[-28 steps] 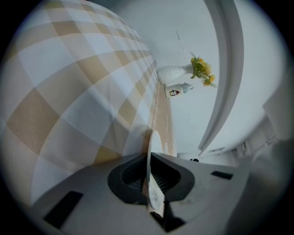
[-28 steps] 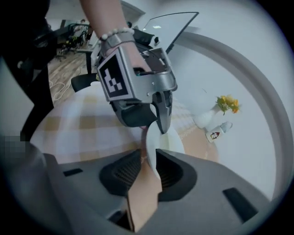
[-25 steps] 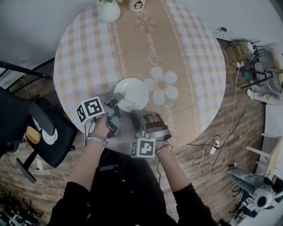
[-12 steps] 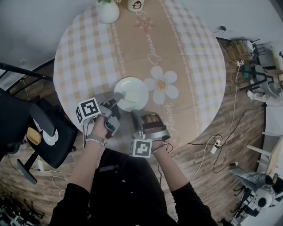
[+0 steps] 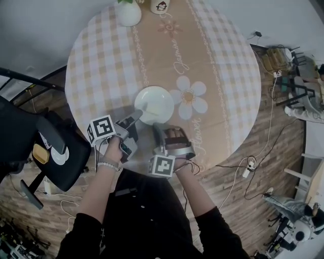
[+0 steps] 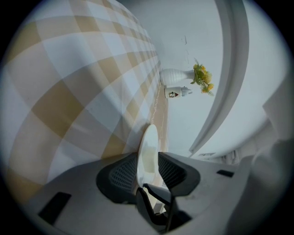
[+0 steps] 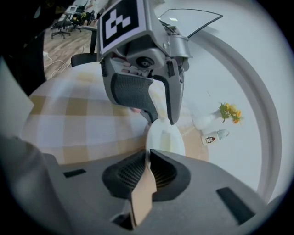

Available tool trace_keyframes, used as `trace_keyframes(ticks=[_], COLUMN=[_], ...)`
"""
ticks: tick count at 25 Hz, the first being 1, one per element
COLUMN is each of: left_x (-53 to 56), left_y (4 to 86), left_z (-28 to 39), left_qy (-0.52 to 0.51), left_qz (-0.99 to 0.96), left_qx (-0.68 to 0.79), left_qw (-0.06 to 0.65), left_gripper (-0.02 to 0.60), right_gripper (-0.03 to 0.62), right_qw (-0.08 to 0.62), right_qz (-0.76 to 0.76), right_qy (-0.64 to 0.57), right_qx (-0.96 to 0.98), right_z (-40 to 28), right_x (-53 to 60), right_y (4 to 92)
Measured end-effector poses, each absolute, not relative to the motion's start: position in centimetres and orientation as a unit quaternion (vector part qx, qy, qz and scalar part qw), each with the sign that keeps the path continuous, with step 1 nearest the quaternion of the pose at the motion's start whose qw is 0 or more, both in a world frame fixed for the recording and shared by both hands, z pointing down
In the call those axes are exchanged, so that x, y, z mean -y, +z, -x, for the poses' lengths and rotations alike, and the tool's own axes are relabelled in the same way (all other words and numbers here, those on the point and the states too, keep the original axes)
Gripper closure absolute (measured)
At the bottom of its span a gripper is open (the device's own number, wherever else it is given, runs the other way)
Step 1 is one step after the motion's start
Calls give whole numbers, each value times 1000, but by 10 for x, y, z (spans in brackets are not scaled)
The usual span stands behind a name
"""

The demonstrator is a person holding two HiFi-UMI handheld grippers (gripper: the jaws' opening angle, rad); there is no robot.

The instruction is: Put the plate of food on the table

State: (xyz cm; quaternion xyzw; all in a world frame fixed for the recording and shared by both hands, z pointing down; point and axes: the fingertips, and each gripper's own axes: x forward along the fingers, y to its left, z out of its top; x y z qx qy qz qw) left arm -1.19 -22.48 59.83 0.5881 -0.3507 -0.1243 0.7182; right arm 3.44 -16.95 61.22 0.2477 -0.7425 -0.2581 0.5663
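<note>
Left gripper (image 5: pixel 135 116) has just been opening its jaws, and they now stand apart with the near-left rim of the white plate (image 5: pixel 156 103) between the pads, not pinched by them. The right gripper (image 5: pixel 158 127) comes in from the person's side, and its jaws, lately drawn in, are closed on the plate's nearest rim. The plate lies flat on the round bench (image 5: pixel 101 60), on the checked cloth just left of a printed daisy, close to the edge where the person stands. At the far side of the bench a white vase (image 5: pixel 129 12) with yellow flowers (image 6: pixel 202 79) stands beside a small mug (image 5: pixel 161 5). A black chair (image 5: pixel 30 141) sits left of the bench on the wooden floor (image 5: pixel 263 167).
</note>
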Motion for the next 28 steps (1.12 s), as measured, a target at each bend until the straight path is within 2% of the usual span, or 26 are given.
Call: trace_keyframes(ticks=[6,10,13,16,19,22,28], left_x=[208,204,202,201,201,200,192], left_y=[600,598,589,576,560,542,507], left_z=[20,25,26,28,30,30,35], left_qy=[-113,-87,-71,-65,-58,-61,-64], left_qz=[-587,-608,-626,-643,-664,-680,-713], left_qx=[355,362,366,375,381,381,386], left_qw=[719,701,685,665,641,624,581], left_gripper=[460,472,529,552,561,565,571], right_gripper=[574,572,490,481,524,570,591], right_qw=[570,548,525,504,466,399,283], right_qz=[-244,-263,-284,-305,-342,-388,-463], right_qy=[-254,-201,-136,-102,-72,-18,49], right_qx=[742,768,791,802,813,830,839], right_z=[-33,-31,-33,-38,-44,-48,-62], right_x=[169,171,173,173,174,176,178], right_y=[616,616,612,599,578,549,492])
